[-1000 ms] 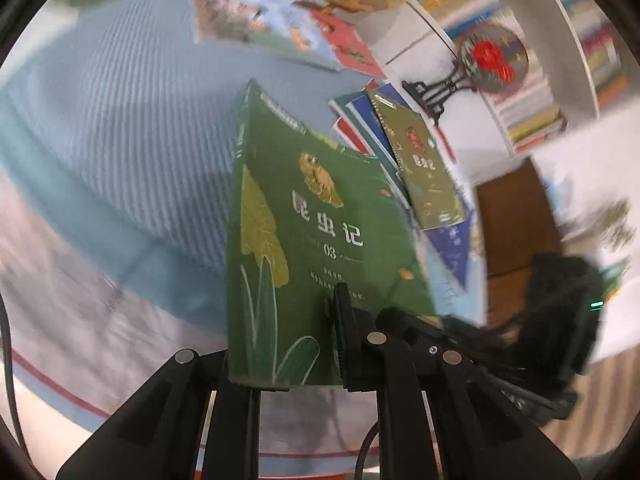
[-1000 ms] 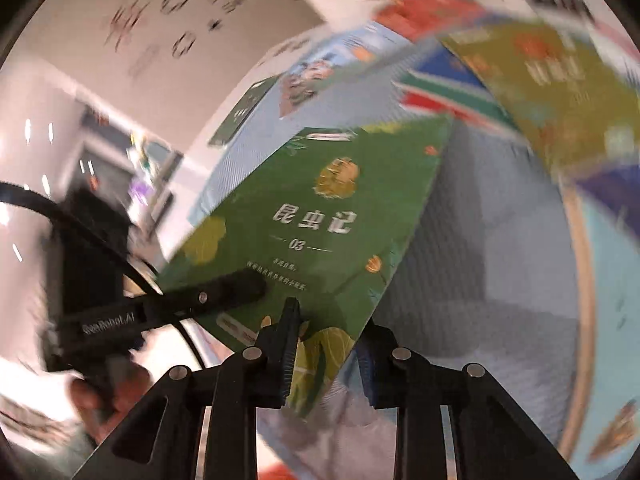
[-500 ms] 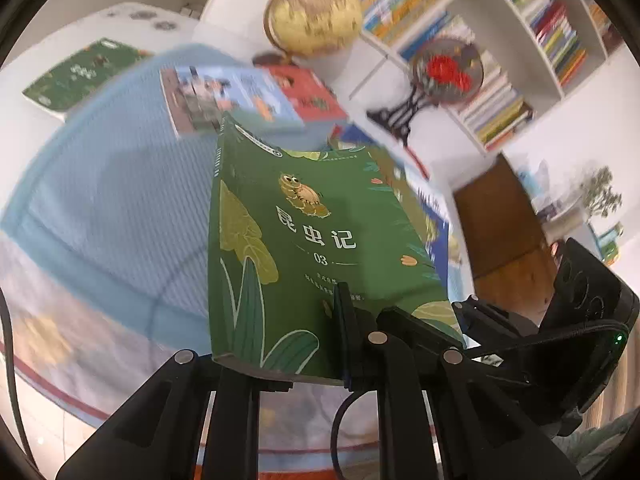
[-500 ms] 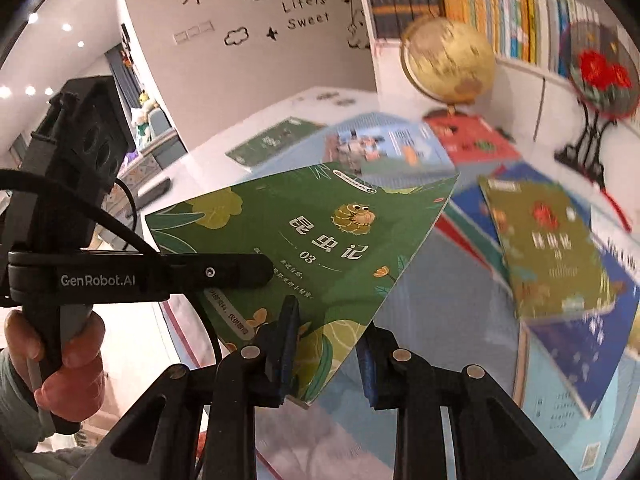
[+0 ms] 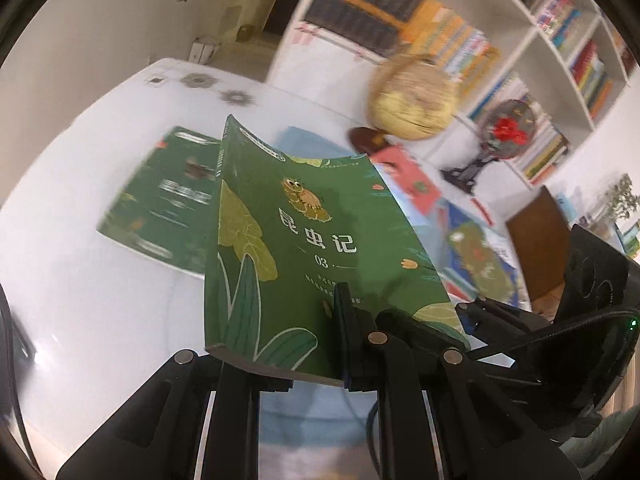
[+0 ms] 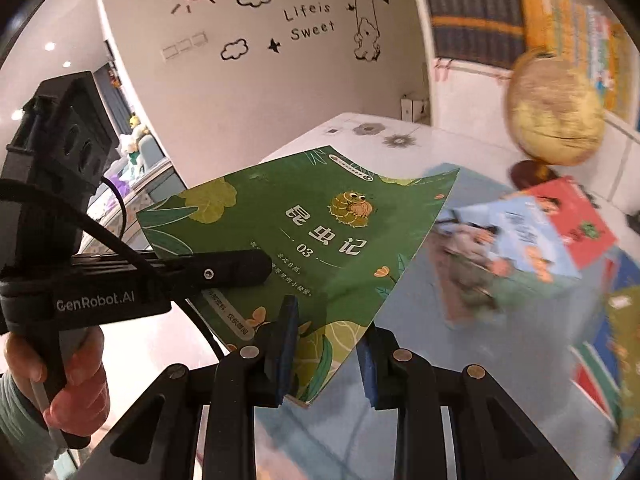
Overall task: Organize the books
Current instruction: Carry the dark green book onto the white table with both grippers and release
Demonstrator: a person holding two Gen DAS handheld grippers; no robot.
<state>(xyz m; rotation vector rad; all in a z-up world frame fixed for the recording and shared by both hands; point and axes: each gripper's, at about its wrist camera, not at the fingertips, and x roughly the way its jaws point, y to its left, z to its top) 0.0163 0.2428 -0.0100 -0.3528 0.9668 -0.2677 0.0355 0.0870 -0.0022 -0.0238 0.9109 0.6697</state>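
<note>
White table (image 5: 80, 300) fills the lower left of the left wrist view, with a pale blue mat (image 6: 404, 312) over its near part. White bookshelf (image 5: 560, 60) stands behind the table at the right, rows of books upright in it. Wall (image 6: 256, 92) at the back carries cartoon decals: a sun, clouds and the words "Life is Sweet".

Gold globe (image 5: 414, 98) on a dark base sits at the far table edge in front of the shelf, motion-blurred. A round fan ornament with red flowers (image 5: 508, 130) stands on a black stand to its right.

Green book (image 5: 304, 248), cover up and marked "03", is held off the table by both grippers, tilted with its far edge higher and its spine toward the left of the left wrist view. Left gripper (image 5: 288, 360) is clamped on the near edge of the book. Right gripper (image 6: 324, 344) pinches the book's near right corner, jaws narrow on it.

A second green book (image 5: 160, 200) lies flat on the bare table, behind and left of the held one. A red book (image 6: 576, 220) and a light blue picture book (image 6: 512, 248) lie on the mat near the globe, overlapping. More books further right are too blurred to read.

A hand (image 6: 56, 380) grips the left gripper's handle, seen at the left of the right wrist view.
</note>
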